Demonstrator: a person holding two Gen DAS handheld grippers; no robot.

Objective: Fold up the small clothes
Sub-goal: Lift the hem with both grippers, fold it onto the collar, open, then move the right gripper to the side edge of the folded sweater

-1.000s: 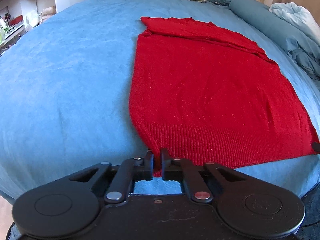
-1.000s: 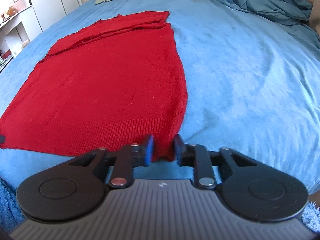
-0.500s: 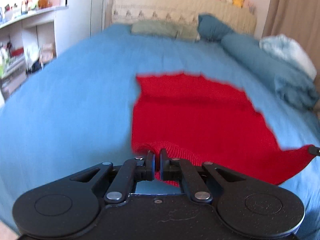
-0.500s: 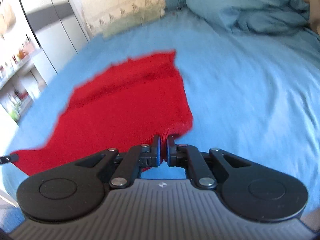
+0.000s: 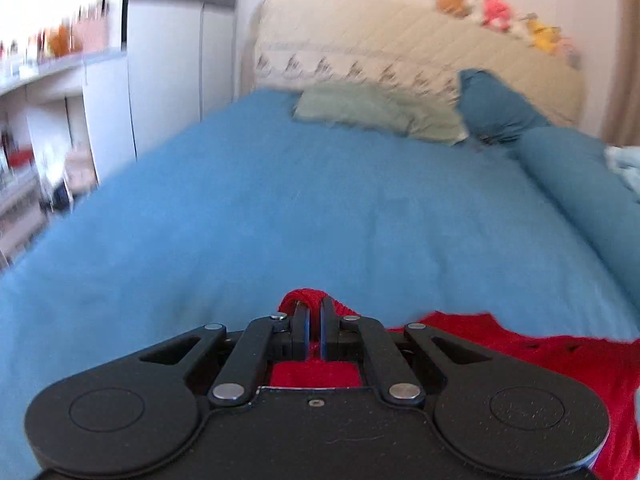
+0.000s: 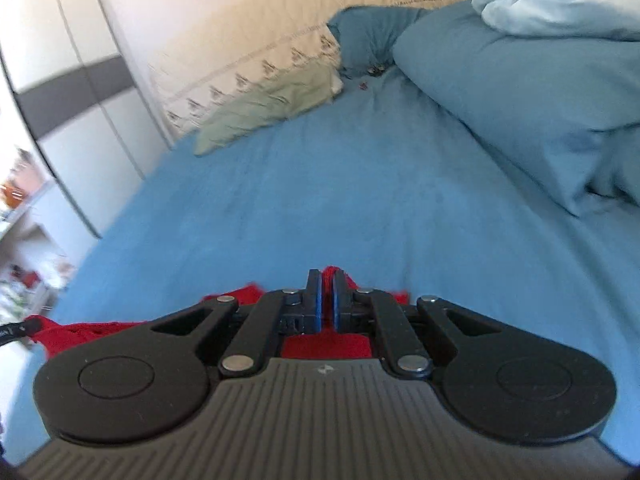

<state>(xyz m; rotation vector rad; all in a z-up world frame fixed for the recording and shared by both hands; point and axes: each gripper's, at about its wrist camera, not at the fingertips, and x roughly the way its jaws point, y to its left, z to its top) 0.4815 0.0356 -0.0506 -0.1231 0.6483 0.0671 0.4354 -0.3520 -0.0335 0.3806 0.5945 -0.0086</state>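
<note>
L wrist view: our left claw (image 5: 314,322) was clenched on the red sweater (image 5: 560,364), its hem raised above the blue bed (image 5: 300,208). R wrist view: our right claw (image 6: 327,296) gripped the sweater (image 6: 80,334) too, fabric trailing leftward.

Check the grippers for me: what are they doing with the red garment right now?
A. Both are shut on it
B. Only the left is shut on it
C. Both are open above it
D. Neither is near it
A: the left gripper and the right gripper each have red garment fabric pinched between nearly closed fingers, above the blue bedspread.
</note>
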